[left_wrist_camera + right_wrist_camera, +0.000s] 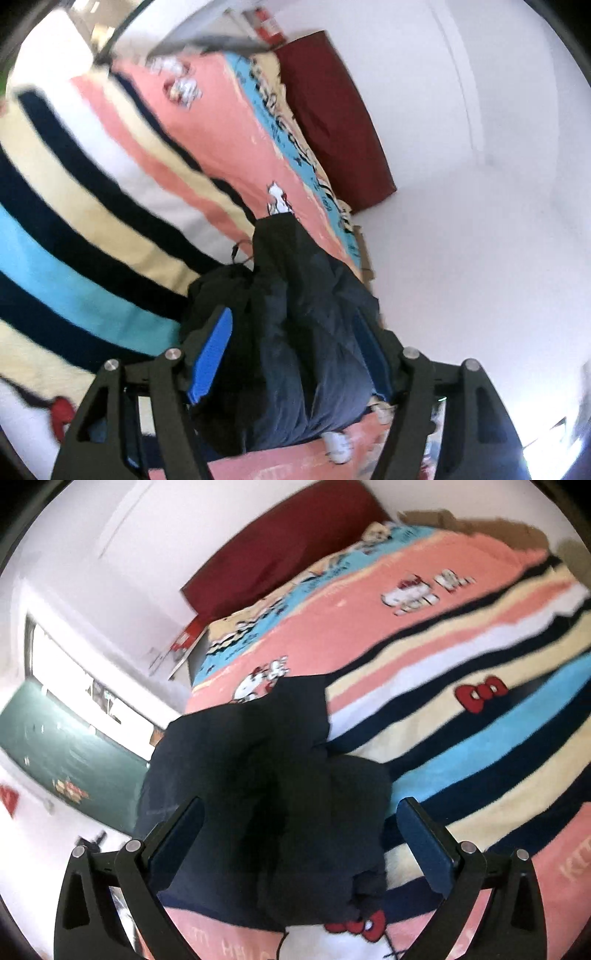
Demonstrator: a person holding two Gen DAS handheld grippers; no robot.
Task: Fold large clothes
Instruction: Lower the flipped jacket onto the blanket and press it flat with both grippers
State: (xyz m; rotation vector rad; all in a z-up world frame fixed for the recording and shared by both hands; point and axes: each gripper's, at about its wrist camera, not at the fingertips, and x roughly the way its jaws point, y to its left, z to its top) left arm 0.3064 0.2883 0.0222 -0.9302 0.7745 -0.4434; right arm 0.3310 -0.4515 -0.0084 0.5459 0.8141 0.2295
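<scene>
Plainly soft, limp and bulky: a dark navy fabric garment [306, 332], heaped in a rumpled mound near one edge of the bed, on a striped pink, cream, blue and navy fleece blanket [92, 221] with cartoon cats and red bows. Probably fairly light but floppy, apt to sag and bunch rather than keep any shape; not fragile, not slippery. Best taken at an outer edge or corner, such as the far tip of the cloth lying on the pink stripe, not by the thick middle, where layers cannot be told apart. Straddling the mound, the left claw [295, 325], parted, cloth between its blue pads though not visibly pinched. Likewise the right claw [301, 805], spread wide above the heap, both pads clear of the fabric. Only from the left wrist: a thin dark cord [240, 251] at the garment's edge. Only from the right wrist: a bright window [55, 664] and a green panel [55, 746] beneath it.
</scene>
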